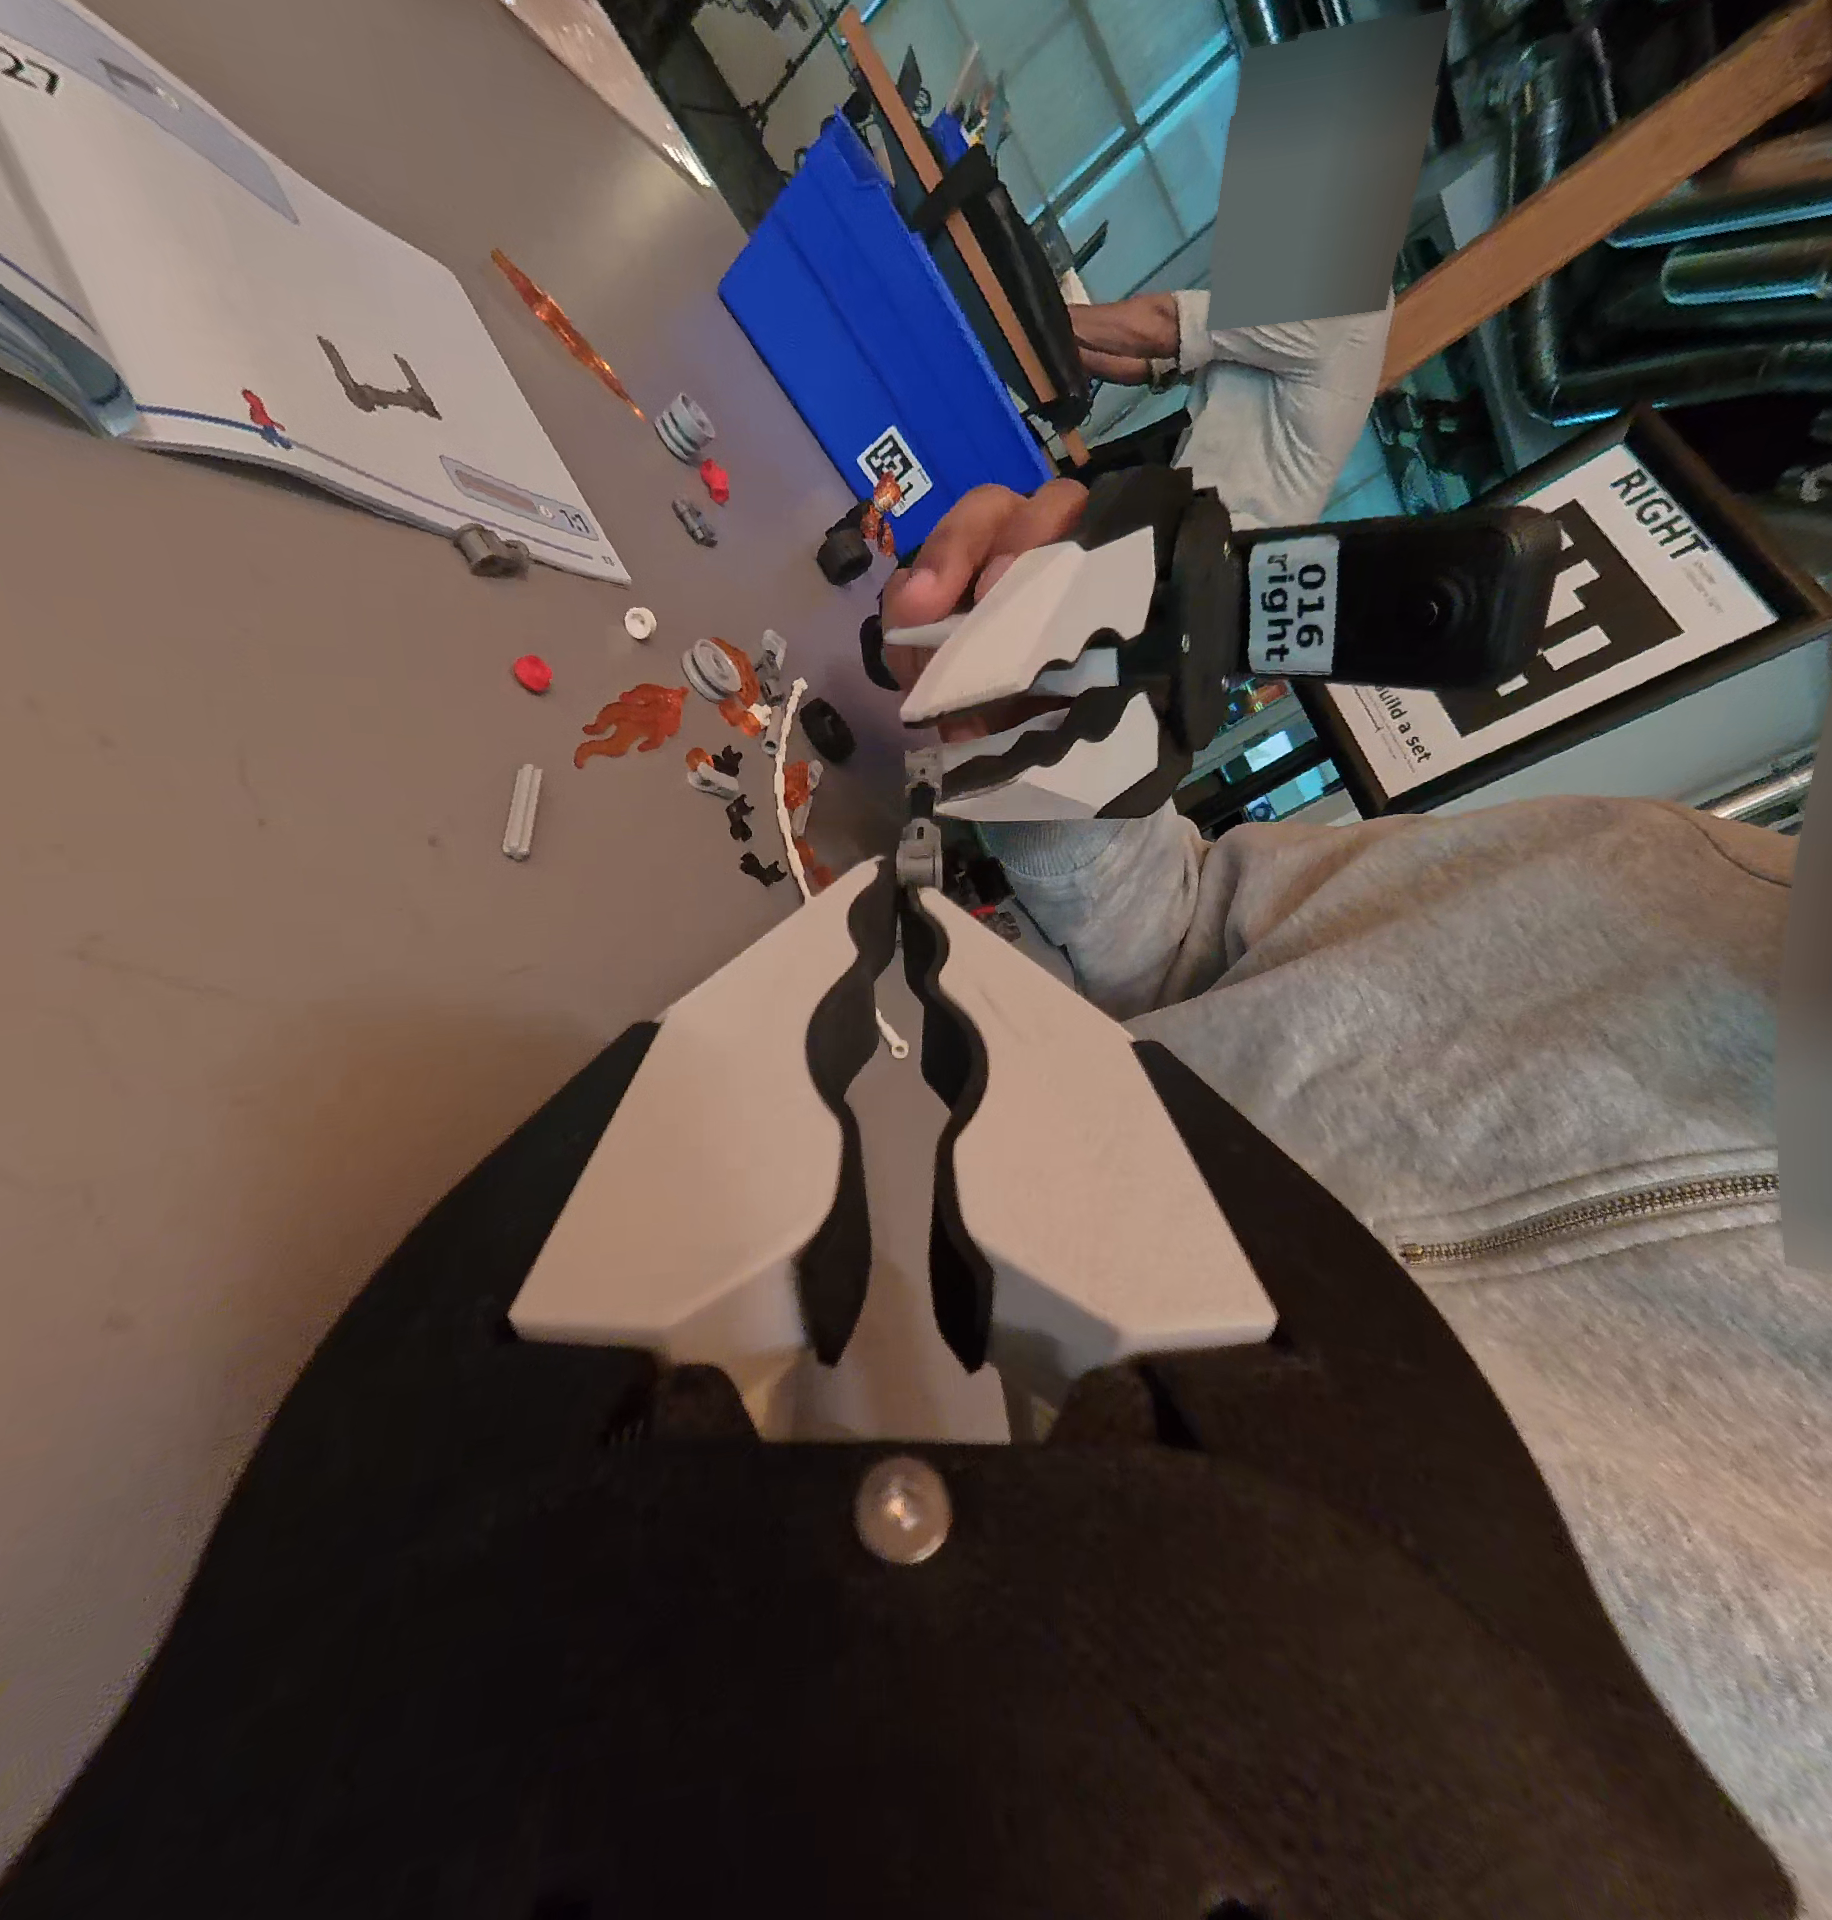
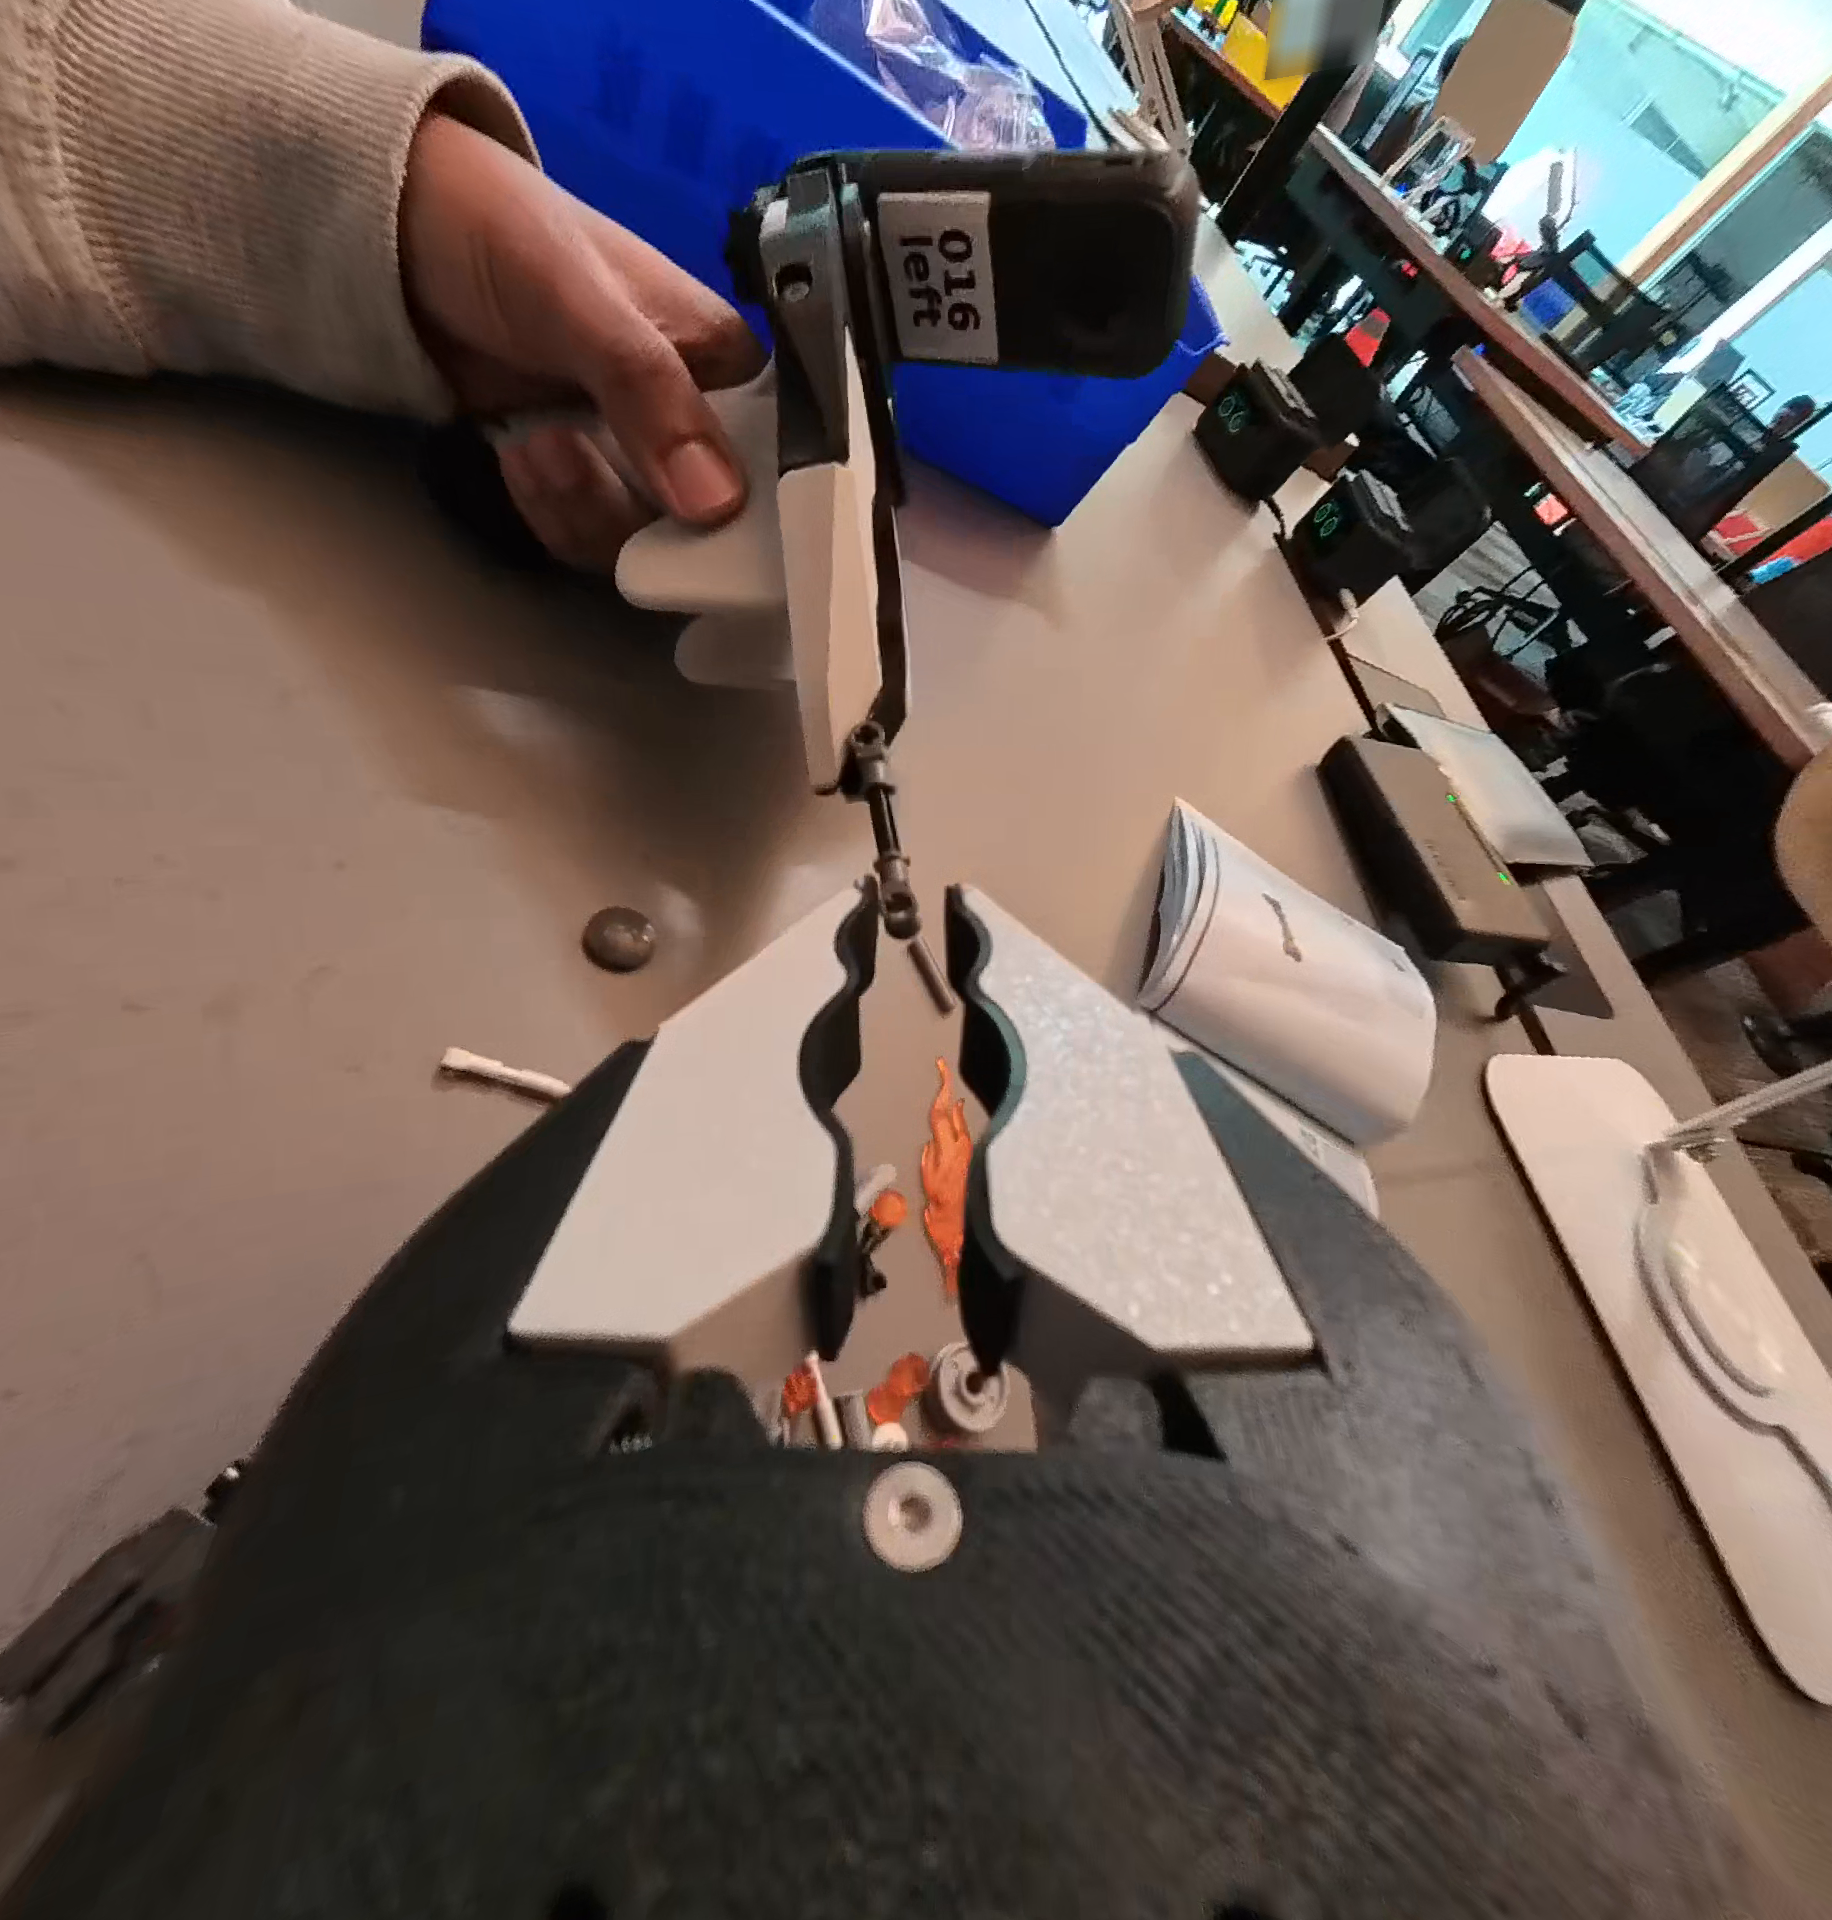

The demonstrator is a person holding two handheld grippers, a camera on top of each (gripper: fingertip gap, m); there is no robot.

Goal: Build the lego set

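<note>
A small assembly of two grey connectors joined by a black axle [image 1: 920, 805] hangs in the air between my two grippers. My left gripper [image 1: 901, 873] is shut on one grey connector [image 1: 920, 857]. The right wrist view shows the same: the left gripper [image 2: 855, 769] pinches the upper connector [image 2: 868, 764]. My right gripper [image 2: 907, 899] is open. The other connector [image 2: 896, 904] stands between its fingertips, close to the left pad, with a clear gap to the right pad. In the left wrist view the right gripper [image 1: 922, 758] sits around that connector [image 1: 924, 769].
Loose pieces lie on the grey table [image 1: 216, 935]: orange flames [image 1: 631, 722], grey wheels [image 1: 709, 665], a red stud [image 1: 533, 673], a white chain [image 1: 787, 790], black tyres [image 1: 827, 727] and a grey axle [image 1: 522, 810]. The open instruction booklet [image 1: 268, 312] and a blue bin [image 1: 860, 312] lie beyond. My two grippers' fingertips are within a few centimetres of each other.
</note>
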